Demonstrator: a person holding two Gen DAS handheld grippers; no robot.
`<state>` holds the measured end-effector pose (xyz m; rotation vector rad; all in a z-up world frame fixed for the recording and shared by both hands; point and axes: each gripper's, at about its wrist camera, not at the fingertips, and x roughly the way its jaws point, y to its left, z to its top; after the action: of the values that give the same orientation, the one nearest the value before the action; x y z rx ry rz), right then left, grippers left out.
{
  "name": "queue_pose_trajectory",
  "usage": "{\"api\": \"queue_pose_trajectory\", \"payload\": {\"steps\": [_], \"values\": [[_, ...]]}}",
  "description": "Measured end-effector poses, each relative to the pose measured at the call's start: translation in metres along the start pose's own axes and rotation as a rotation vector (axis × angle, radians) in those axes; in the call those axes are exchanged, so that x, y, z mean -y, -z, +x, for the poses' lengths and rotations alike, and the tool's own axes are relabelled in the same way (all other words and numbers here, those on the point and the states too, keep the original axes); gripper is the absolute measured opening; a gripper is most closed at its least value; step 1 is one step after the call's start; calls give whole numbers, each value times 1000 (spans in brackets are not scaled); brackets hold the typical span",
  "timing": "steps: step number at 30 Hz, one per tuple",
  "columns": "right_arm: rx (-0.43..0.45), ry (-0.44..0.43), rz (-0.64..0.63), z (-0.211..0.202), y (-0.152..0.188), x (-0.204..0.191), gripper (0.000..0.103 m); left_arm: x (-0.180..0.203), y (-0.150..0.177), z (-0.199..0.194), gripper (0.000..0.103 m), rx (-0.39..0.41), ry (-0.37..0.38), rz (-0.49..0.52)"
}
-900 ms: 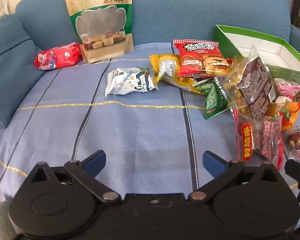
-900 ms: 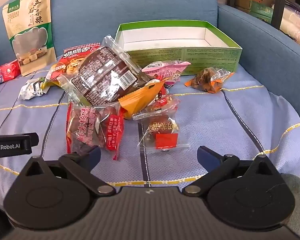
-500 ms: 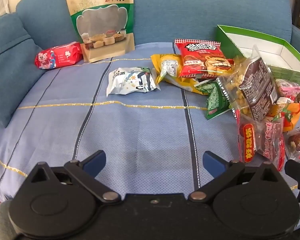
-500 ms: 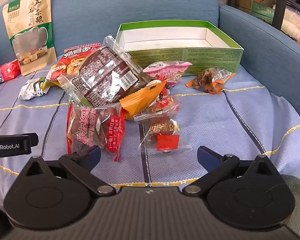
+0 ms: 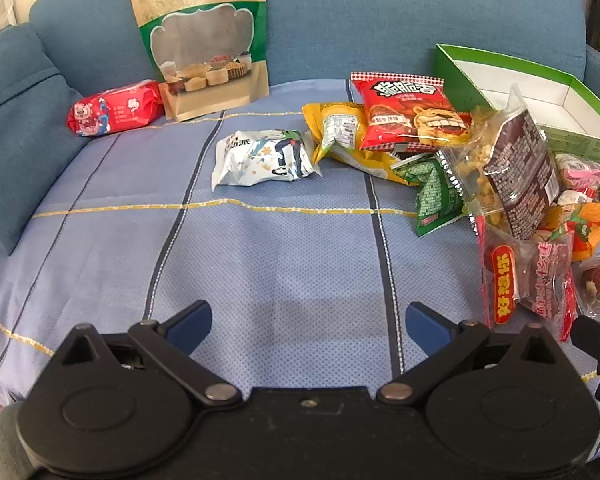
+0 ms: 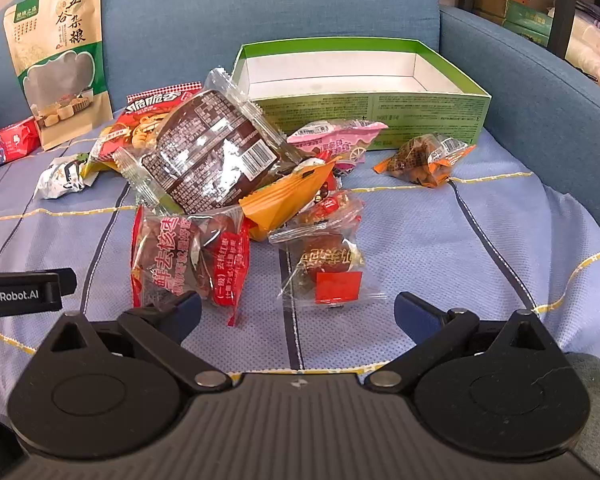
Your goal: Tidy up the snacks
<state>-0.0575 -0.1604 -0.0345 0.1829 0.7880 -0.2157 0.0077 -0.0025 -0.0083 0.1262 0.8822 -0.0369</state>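
Snack packets lie heaped on a blue checked cloth over a sofa seat. An open green box with a white inside stands at the back right. In front of it lie a big brown-labelled bag, an orange packet, a pink packet, a red date bag and a small clear date packet. My right gripper is open just short of that clear packet. My left gripper is open over bare cloth, with a white packet, a yellow packet and a red chip bag further back.
A tall grain pouch leans on the sofa back, with a red packet beside it. A blue cushion sits at the left. An orange-brown packet lies alone near the box. Shelves stand beyond the right armrest.
Both grippers have crept slightly forward toward the snacks. Nothing was picked up and both stay open.
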Motion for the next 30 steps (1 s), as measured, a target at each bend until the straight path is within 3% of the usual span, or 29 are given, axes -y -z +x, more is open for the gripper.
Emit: {"api": "queue_pose_trajectory", "payload": {"steps": [30], "values": [[32,-6,15,-10,1,1,103,-2,-2,-16,103,13,28,-5]]}}
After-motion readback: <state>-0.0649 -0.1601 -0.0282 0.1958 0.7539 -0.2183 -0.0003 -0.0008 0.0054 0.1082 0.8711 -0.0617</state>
